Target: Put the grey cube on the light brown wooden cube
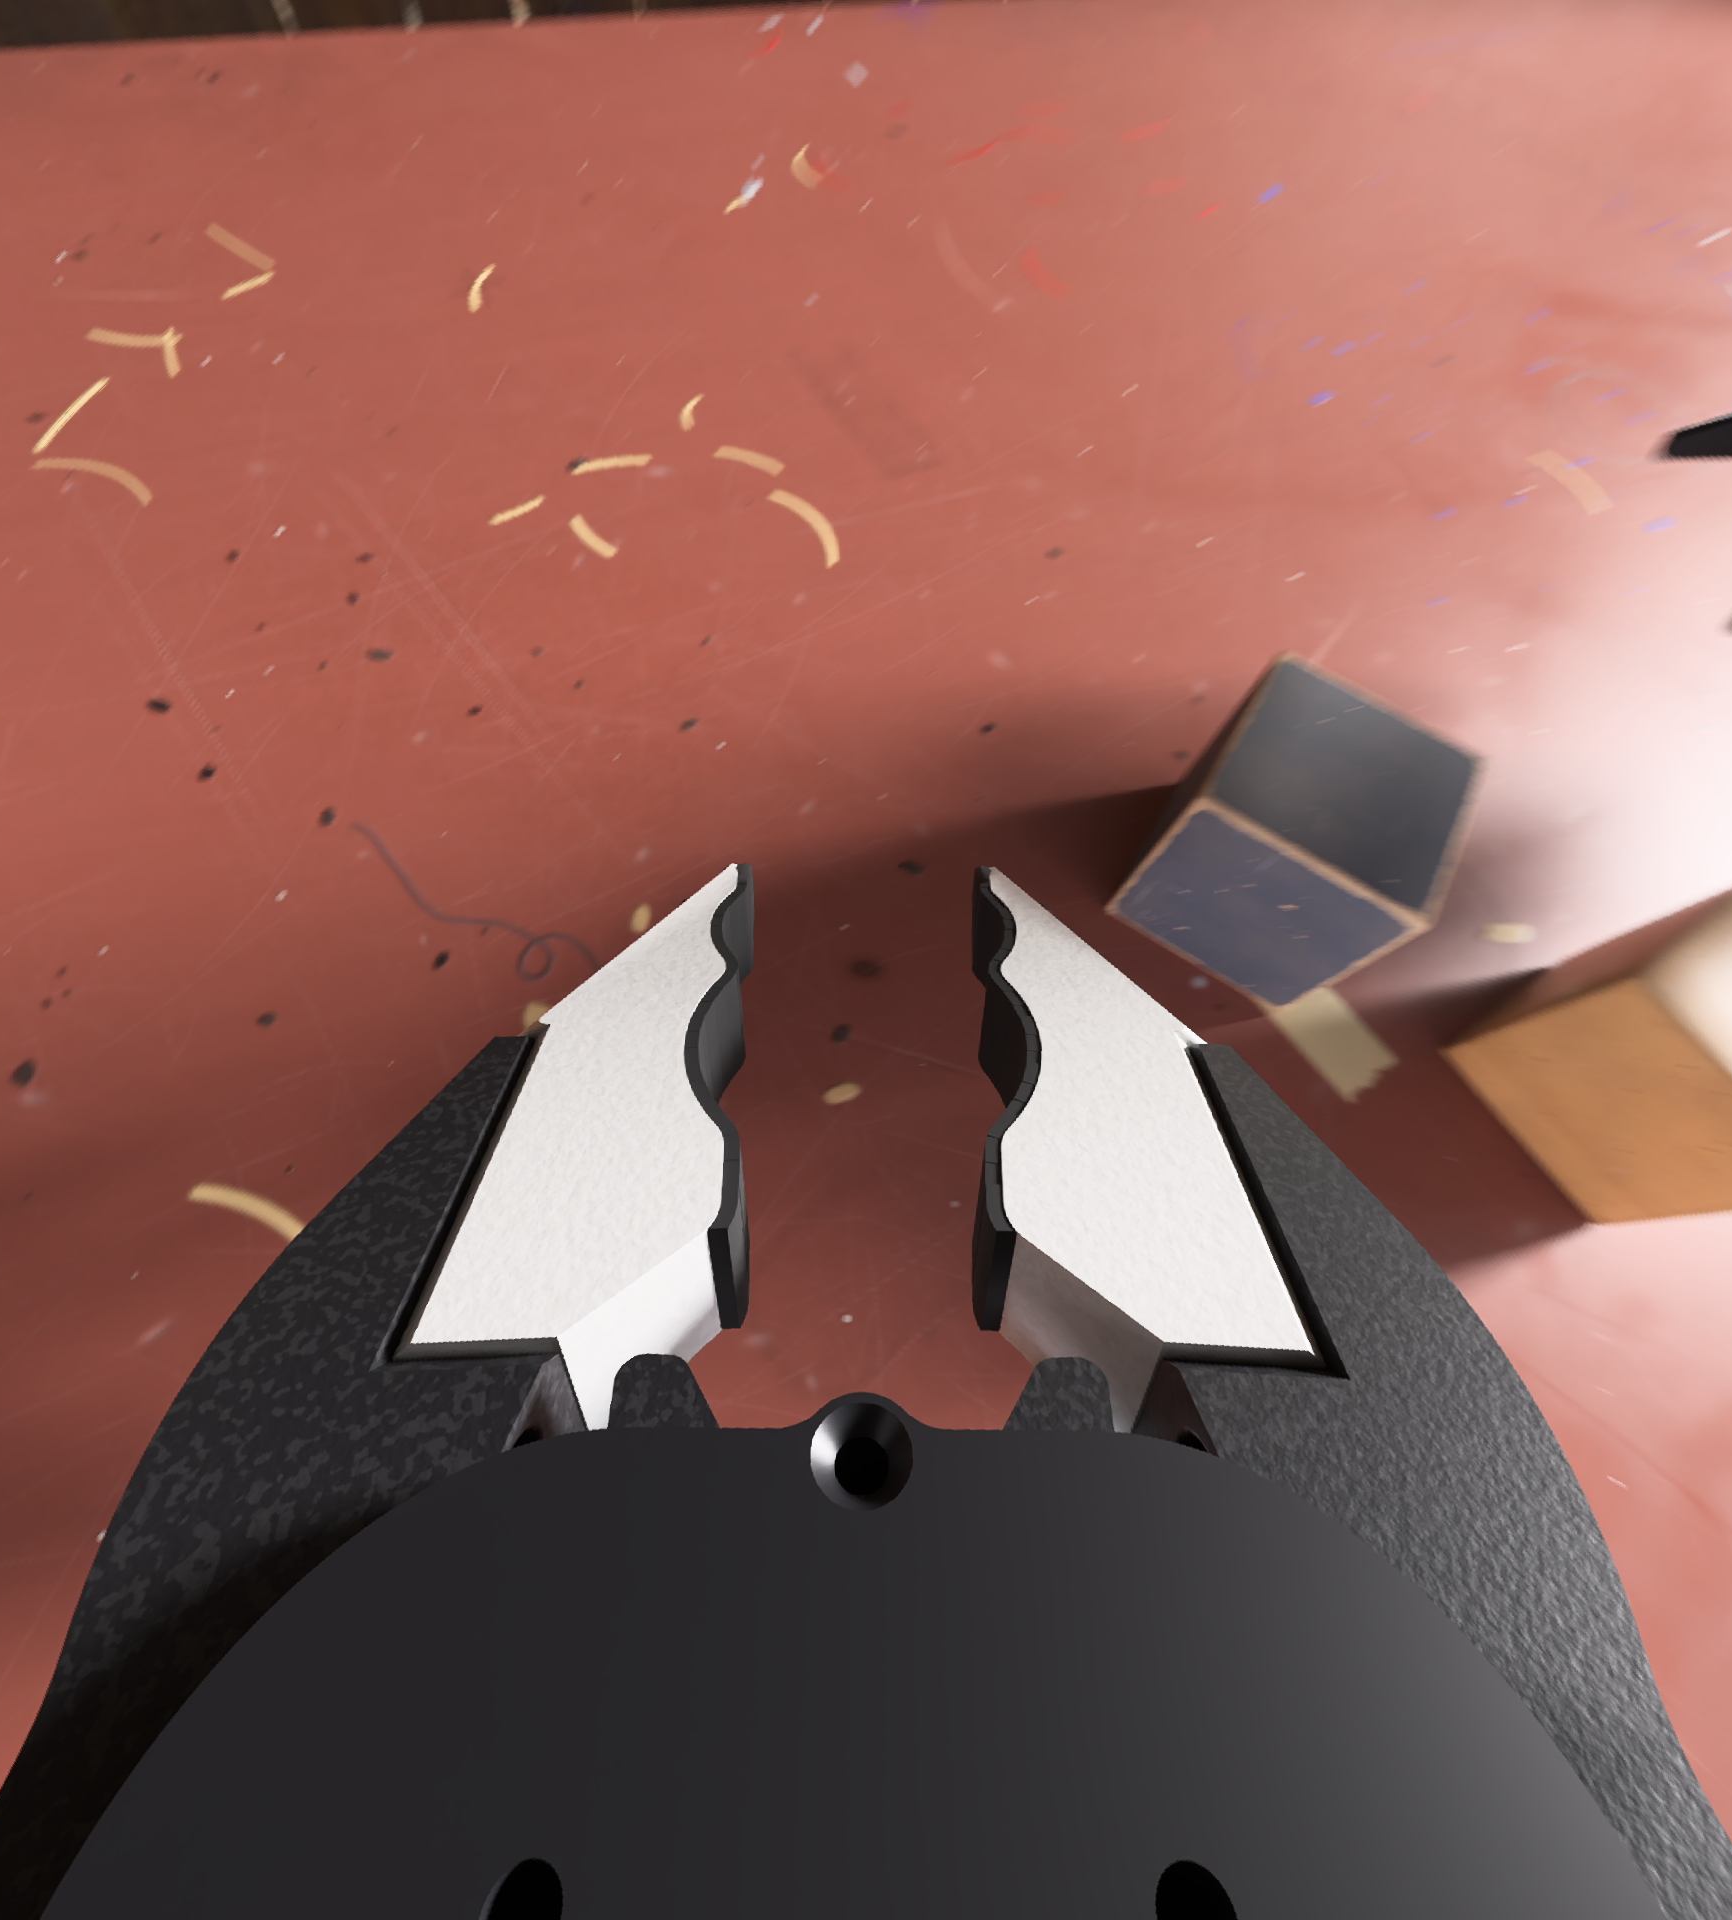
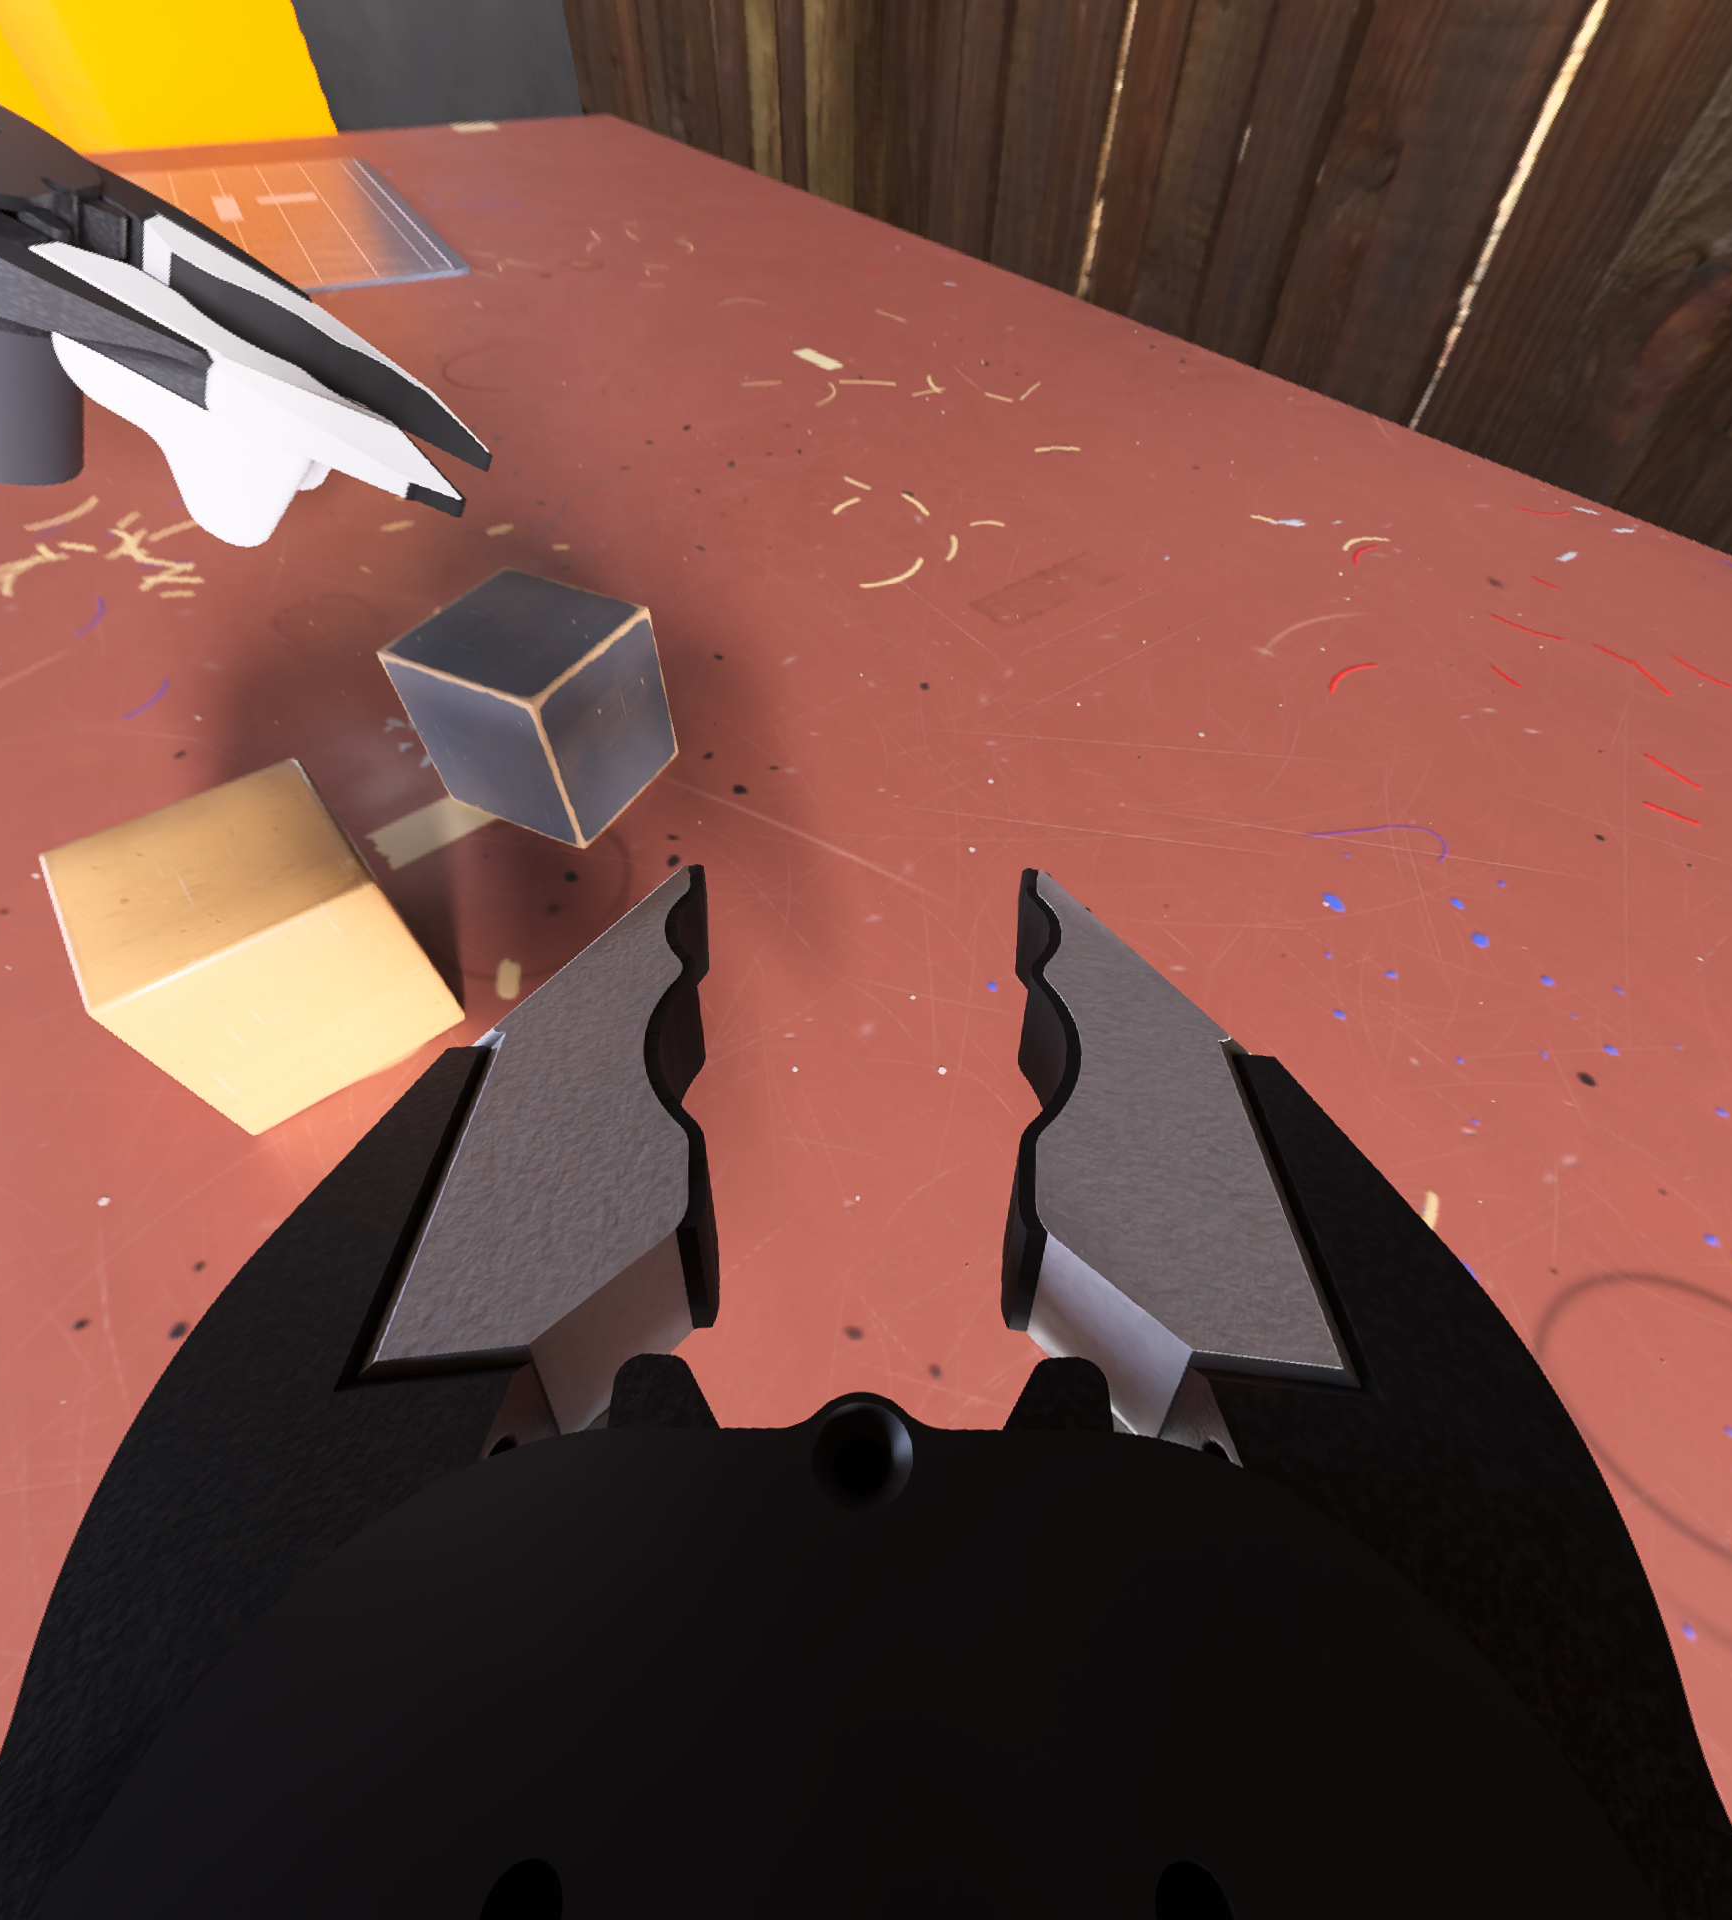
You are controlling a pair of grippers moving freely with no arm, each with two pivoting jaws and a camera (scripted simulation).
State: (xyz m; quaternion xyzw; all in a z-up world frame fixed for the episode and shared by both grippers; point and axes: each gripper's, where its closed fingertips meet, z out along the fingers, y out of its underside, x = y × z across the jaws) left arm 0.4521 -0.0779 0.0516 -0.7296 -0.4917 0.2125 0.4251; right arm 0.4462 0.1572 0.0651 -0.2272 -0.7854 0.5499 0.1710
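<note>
On a scratched red table (image 2: 1153, 727), the grey cube (image 2: 529, 707) sits tilted, near the light brown wooden cube (image 2: 238, 935) at its seven o'clock, apart from it. The left gripper (image 1: 862, 883) and right gripper (image 2: 862, 883) both hover with fingers spread, grasping nothing. No legible writing shows.

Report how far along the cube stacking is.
Done: nothing yet. The grey cube sits on the red table beside the light brown wooden cube, not on it. In hand: nothing; the left tongs and right tongs are both open and empty, near the cubes. Left: grasp the grey cube, lift it, set it on the wooden one.
</note>
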